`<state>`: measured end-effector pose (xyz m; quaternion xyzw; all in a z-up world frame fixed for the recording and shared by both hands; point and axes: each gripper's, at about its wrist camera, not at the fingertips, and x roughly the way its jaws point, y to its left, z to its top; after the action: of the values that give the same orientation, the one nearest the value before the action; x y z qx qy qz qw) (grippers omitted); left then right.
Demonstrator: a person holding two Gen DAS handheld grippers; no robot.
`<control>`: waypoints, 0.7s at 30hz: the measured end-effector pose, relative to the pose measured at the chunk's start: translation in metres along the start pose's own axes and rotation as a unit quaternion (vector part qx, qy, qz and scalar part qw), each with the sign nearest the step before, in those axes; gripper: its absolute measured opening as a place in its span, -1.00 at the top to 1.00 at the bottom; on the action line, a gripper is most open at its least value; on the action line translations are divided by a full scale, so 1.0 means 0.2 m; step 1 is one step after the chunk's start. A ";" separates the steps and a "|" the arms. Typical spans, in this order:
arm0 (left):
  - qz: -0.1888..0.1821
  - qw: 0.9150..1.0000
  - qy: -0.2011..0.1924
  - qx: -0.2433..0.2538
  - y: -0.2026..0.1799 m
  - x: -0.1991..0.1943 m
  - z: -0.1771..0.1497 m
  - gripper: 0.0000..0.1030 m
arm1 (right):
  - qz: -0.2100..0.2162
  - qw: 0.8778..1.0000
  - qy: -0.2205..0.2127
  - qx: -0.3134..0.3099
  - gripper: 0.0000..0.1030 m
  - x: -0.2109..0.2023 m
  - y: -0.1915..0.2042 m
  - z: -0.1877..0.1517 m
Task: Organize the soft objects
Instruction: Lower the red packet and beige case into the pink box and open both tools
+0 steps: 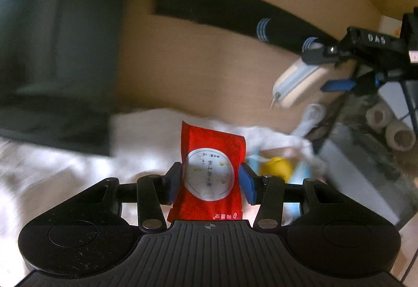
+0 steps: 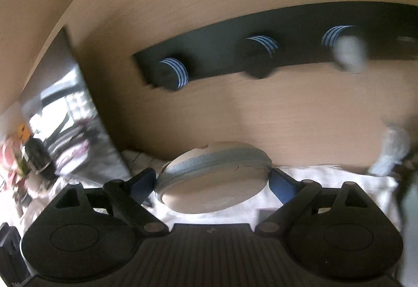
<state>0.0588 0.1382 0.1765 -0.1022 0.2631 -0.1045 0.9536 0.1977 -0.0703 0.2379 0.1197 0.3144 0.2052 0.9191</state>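
My left gripper (image 1: 211,177) is shut on a red packet (image 1: 209,153) with a white round label, held upright above a white cloth (image 1: 146,138). My right gripper (image 2: 212,182) is shut on a round beige pouch (image 2: 211,177) with a grey-blue zipper. The same pouch (image 1: 300,83) and the right gripper (image 1: 329,67) show at the right of the left wrist view, raised in front of a wooden panel. A yellow object (image 1: 277,168) lies on something light blue just right of the left gripper.
A wooden panel (image 2: 235,109) carries a black rail (image 2: 261,52) with round blue-striped pegs (image 2: 172,72). A dark block (image 1: 57,52) fills the left of the left wrist view. A mirror (image 2: 62,114) stands at left. Rolled items (image 1: 389,127) lie at right.
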 end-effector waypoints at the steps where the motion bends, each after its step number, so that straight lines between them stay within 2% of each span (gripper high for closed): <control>1: -0.016 1.000 0.003 0.003 -0.05 0.04 0.02 -0.01 | -0.004 1.000 -0.004 0.008 -0.81 -0.03 -0.06 0.00; 4: -0.063 0.998 0.015 0.007 -0.21 0.17 0.06 -0.01 | -0.018 0.999 -0.012 0.035 -0.79 -0.07 -0.23 -0.02; 5: -0.074 0.997 0.020 0.008 -0.26 0.22 0.07 -0.01 | -0.025 0.999 -0.015 0.043 -0.72 -0.08 -0.28 -0.03; 6: -0.081 0.996 0.025 0.008 -0.30 0.25 0.08 -0.01 | -0.029 0.998 -0.019 0.053 -0.12 -0.08 -0.33 -0.04; 7: -0.087 0.996 0.030 0.008 -0.34 0.30 0.08 -0.01 | -0.027 0.998 -0.016 0.063 0.18 -0.08 -0.39 -0.04; 8: -0.093 0.995 0.034 0.006 -0.37 0.35 0.08 -0.01 | -0.027 0.997 -0.008 0.074 0.30 -0.07 -0.45 -0.04; 11: -0.111 0.993 0.048 -0.003 -0.46 0.53 0.08 -0.01 | -0.042 0.995 -0.021 0.089 0.30 -0.02 -0.55 -0.08; 13: -0.115 0.991 0.068 0.004 -0.51 0.65 0.04 -0.02 | -0.062 0.993 -0.009 0.097 0.30 0.05 -0.60 -0.12; 18: -0.070 0.987 0.139 0.039 -0.59 0.93 -0.08 -0.05 | -0.063 0.983 0.014 0.169 0.30 0.10 -0.81 -0.32; 21: -0.039 0.987 0.152 0.040 -0.58 1.01 -0.13 -0.17 | -0.084 0.984 -0.005 0.160 0.28 0.03 -0.83 -0.45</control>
<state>0.1971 -0.0277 0.0861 -0.0573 0.3961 -0.1660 0.9012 0.1951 -0.2073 0.1073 0.2391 0.3478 0.0736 0.9036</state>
